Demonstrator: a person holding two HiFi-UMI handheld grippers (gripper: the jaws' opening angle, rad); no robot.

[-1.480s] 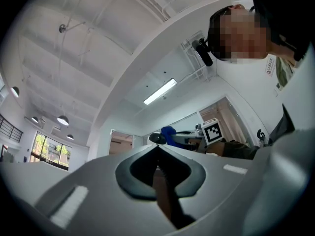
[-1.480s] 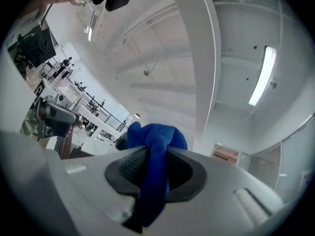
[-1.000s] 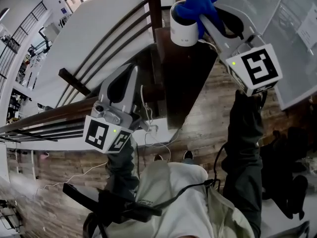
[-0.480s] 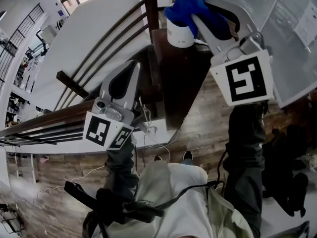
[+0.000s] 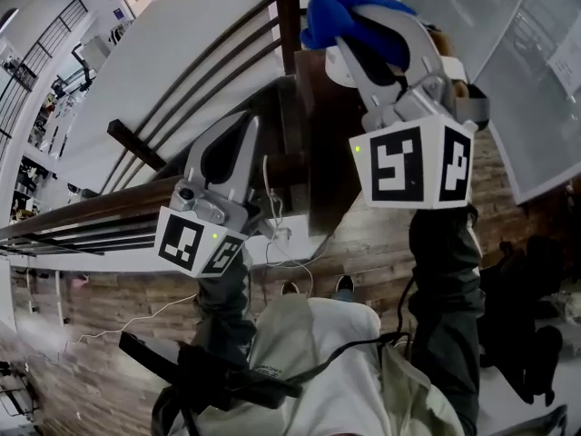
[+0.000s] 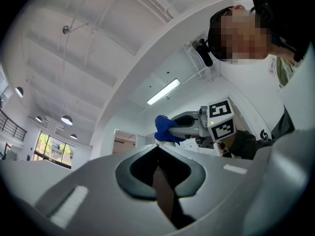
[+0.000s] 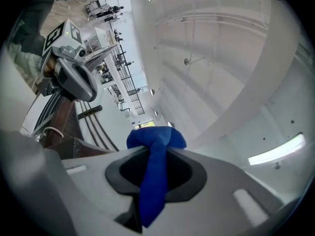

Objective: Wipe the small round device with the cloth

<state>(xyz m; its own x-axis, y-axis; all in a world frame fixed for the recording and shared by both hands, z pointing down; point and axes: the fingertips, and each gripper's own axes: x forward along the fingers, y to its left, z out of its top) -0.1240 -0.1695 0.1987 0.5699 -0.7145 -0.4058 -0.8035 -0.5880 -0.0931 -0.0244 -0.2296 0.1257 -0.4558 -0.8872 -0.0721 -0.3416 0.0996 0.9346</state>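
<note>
Cloth (image 7: 153,181) runs lengthwise along the right gripper's (image 5: 339,25) clamping jaws, bunched past their tips by the device (image 5: 334,69); left gripper (image 5: 243,127) closed, empty.

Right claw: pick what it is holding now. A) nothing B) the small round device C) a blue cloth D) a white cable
C: the right gripper view shows the blue cloth pinched between the jaws of the right claw, its bunched end sticking out past their tips.
</note>
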